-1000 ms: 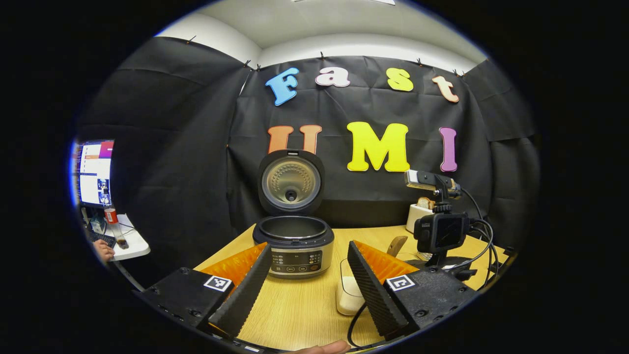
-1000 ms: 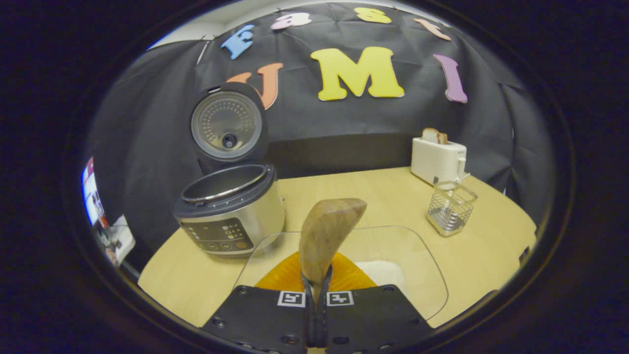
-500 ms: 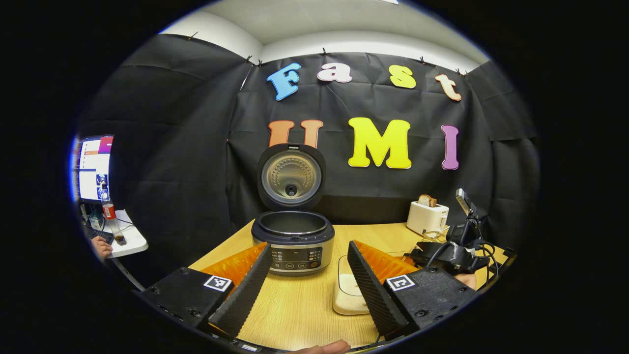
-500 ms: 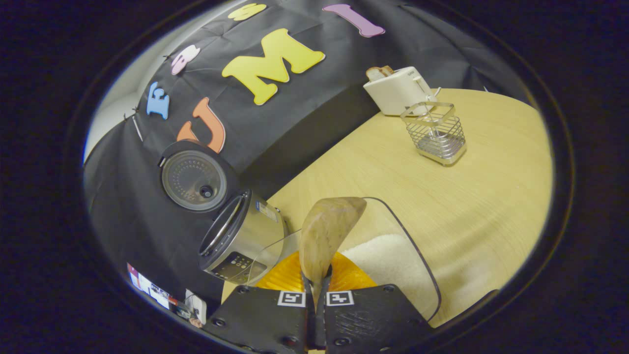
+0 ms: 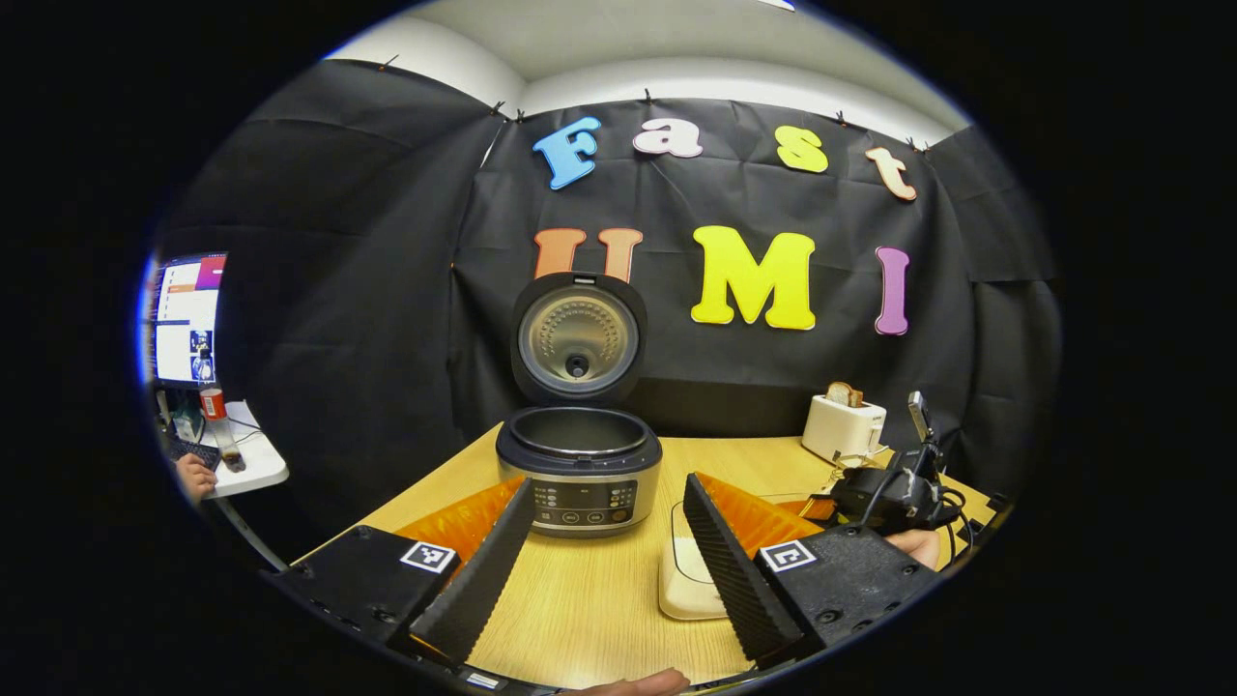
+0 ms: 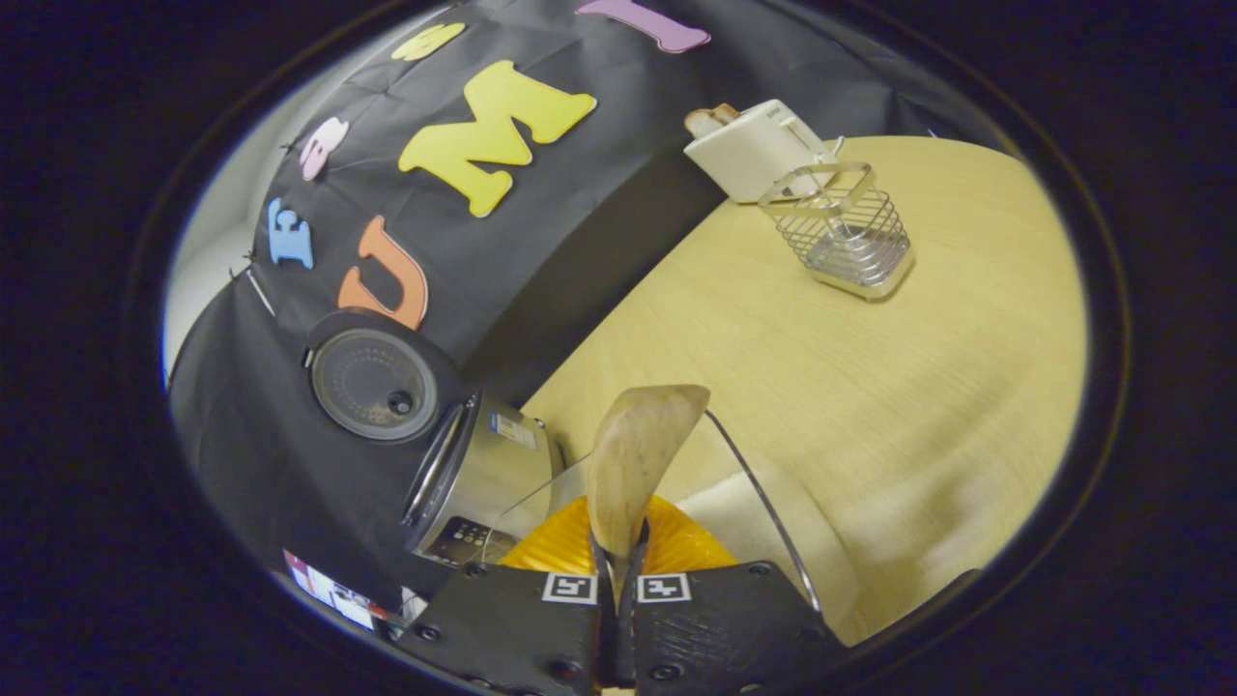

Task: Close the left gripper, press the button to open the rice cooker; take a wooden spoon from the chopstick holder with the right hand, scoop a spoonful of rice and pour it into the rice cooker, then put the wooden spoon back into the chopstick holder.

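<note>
Pale wood-grain table (image 6: 870,387), wire chopstick holder (image 6: 839,242), round-bowled wooden spoon (image 6: 633,464)

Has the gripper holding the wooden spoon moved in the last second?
Yes. The right gripper has rolled: the toaster and chopstick holder now sit tilted, higher in its view.

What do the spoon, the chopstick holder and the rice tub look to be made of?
Wooden spoon: wood, matte, with brown grain streaks on the bowl. Chopstick holder: shiny metal wire, an open square cage with a solid base, probably steel. Rice container: clear plastic or glass, cannot tell which; its thin see-through rim shows the white rice behind it. The right gripper is clamped on the spoon's handle.
</note>
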A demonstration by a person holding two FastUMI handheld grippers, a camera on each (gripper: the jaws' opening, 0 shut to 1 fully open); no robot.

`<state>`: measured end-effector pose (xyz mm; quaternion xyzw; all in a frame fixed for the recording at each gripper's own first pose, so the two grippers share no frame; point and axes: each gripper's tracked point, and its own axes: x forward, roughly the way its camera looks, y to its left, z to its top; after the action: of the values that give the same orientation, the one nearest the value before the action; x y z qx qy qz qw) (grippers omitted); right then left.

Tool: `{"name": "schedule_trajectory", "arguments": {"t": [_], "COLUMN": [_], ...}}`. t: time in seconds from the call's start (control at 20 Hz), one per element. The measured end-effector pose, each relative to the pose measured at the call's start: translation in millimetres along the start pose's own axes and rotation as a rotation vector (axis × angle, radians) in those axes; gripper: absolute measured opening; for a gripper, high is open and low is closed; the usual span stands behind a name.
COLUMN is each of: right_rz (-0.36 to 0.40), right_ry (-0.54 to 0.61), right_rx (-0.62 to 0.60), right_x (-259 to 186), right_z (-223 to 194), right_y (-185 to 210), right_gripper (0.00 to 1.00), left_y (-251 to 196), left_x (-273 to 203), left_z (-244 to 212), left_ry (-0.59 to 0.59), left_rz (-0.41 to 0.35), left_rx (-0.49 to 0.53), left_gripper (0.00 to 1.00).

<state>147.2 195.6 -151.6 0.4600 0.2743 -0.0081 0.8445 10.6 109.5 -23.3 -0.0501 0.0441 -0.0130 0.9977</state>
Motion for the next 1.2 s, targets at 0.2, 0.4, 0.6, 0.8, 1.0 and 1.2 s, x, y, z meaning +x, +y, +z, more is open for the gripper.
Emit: {"name": "schedule_trajectory", "arguments": {"t": [0.2, 0.4, 0.6, 0.8, 1.0, 1.2], "right_rz": [0.119, 0.227, 0.269, 0.317, 0.379, 0.375], "right_ry": [0.07, 0.123, 0.172, 0.157, 0.192, 0.182], "right_rx": [0.116, 0.26, 0.408, 0.514, 0.608, 0.581], "right_x": [-0.9, -6.3, -15.0, -27.4, -36.5, -45.5], "right_z": [2.1, 6.5, 10.2, 32.4, 39.0, 47.1], "right_y": [13.9, 23.6, 26.8, 31.3, 41.2, 58.7], "right_gripper": [0.0, 0.01, 0.0, 0.01, 0.0, 0.0], "left_y": [-4.9, -6.7, -4.1, 0.9, 3.3, 5.0], "left_x": [0.8, 1.8, 3.0, 2.4, 4.8, 3.8], "left_z": [-1.0, -1.4, -4.7, -3.4, -8.3, -9.8], "left_ry": [0.001, 0.002, 0.012, 0.008, 0.024, 0.03], "left_rz": [-0.011, -0.016, -0.009, 0.001, 0.008, 0.008], "left_rx": [0.004, 0.015, 0.015, 0.014, 0.02, 0.035], "left_gripper": [0.98, 0.98, 0.98, 0.98, 0.98, 0.98]}}
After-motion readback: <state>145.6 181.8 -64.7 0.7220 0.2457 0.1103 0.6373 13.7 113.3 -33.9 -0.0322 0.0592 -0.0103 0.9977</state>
